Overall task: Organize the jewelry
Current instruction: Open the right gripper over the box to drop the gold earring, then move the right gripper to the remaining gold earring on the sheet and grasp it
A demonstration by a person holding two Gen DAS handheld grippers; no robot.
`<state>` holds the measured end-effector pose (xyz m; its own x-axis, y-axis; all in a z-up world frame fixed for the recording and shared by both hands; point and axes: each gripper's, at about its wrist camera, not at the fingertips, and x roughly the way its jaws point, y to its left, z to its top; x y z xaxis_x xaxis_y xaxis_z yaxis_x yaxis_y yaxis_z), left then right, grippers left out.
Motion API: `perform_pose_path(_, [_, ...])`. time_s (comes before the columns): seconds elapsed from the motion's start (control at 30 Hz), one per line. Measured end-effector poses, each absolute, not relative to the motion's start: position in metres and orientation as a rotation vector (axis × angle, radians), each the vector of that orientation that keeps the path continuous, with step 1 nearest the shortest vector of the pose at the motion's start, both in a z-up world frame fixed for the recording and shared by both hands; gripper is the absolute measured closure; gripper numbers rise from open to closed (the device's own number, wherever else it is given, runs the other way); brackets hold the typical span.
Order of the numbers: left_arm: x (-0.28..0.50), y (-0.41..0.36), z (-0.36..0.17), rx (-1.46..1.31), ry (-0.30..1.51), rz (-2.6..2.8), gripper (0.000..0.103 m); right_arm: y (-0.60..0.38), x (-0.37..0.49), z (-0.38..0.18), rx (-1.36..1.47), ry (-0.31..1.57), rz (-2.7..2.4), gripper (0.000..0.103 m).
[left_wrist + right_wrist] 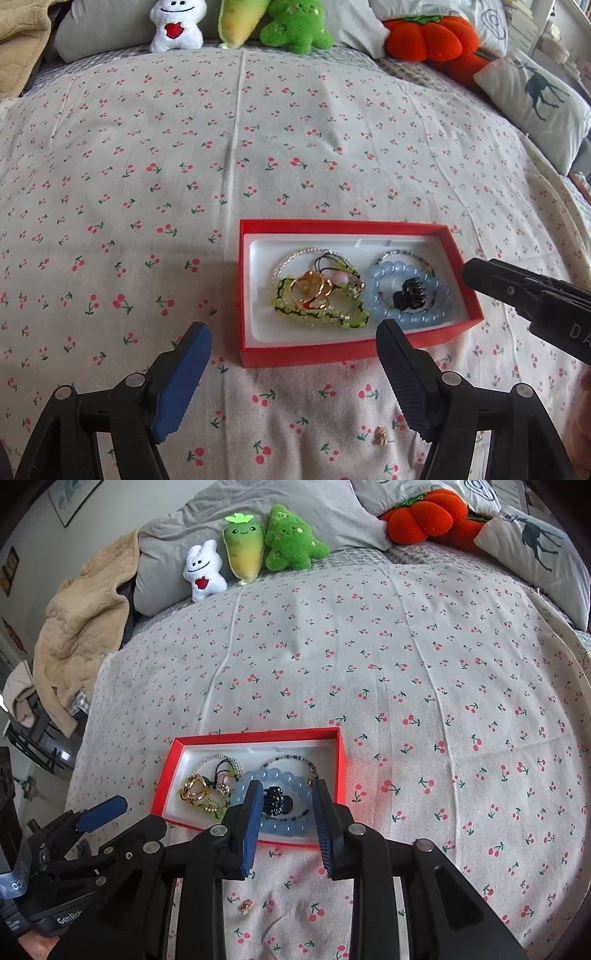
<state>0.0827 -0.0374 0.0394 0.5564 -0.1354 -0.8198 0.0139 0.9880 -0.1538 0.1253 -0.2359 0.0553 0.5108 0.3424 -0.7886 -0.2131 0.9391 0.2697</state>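
- Red box [332, 352]: shallow, rectangular, lidless, with a white moulded liner. It lies on the cherry-print bedsheet [147, 166], just beyond both grippers.
- Left half of the liner: a gold ring cluster [310, 290], a yellow-green beaded bracelet [325, 317] with dark thread, a thin silver bangle [295, 256] and a black cord with a pink bead, piled and overlapping.
- Right half of the liner: a pale blue beaded bracelet [376, 291] of large translucent beads, with a small black hair claw [408, 295] lying inside its ring. A thin bracelet of small dark and light beads arcs along its far side.
- Small gold earring [380, 440]: lies loose on the sheet, outside the box, on the near side between the two grippers.
- Left gripper [293, 369]: jaws wide apart, nothing between the blue pads; it sits near and left of the box.
- Right gripper [286, 823]: jaws partly apart over the near edge of the box. The black hair claw shows in the gap beyond the pads, not pinched.
- Writing: the left gripper body shows "GenRo", cut off, in the right wrist view. The right gripper body shows "DA", cut off at the frame edge.
- Far edge of the bed: a white plush [205, 572], a yellow-green plush, a green tree plush and an orange pumpkin cushion [421, 515].
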Motion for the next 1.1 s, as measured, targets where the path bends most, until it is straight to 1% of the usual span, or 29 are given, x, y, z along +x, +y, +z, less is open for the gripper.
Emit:
perform_pose_path(0.03, [0.08,-0.035,0.038,-0.127,0.989,-0.075,0.022,-0.235,0.121,0.055,0.128,0.986,0.33,0.073])
perform_pose_path(0.13, [0.073,-0.029,0.032,-0.104,1.029,-0.043,0.021,-0.234,0.111,0.049,0.101,1.028,0.323,0.073])
perform_pose_path(0.2, [0.068,-0.026,0.028,-0.094,1.06,-0.033,0.021,-0.232,0.104,0.043,0.081,1.07,0.317,0.07])
perform_pose_path(0.27, [0.063,-0.023,0.025,-0.092,1.087,-0.031,0.02,-0.229,0.098,0.038,0.063,1.101,0.316,0.064])
perform_pose_path(0.37, [0.056,-0.02,0.021,-0.08,1.121,-0.018,0.02,-0.225,0.087,0.034,0.035,1.13,0.321,0.058])
perform_pose_path(0.57, [0.045,-0.014,0.017,-0.083,1.146,-0.006,0.018,-0.22,0.073,0.026,0.021,1.184,0.312,0.056])
perform_pose_path(0.77, [0.039,-0.016,0.01,-0.027,1.166,0.0,0.018,-0.215,0.069,0.007,0.008,1.275,0.275,0.055])
perform_pose_path(1.1, [0.037,-0.005,0.004,-0.008,1.177,0.022,0.017,-0.202,0.064,-0.002,-0.009,1.29,0.277,0.054])
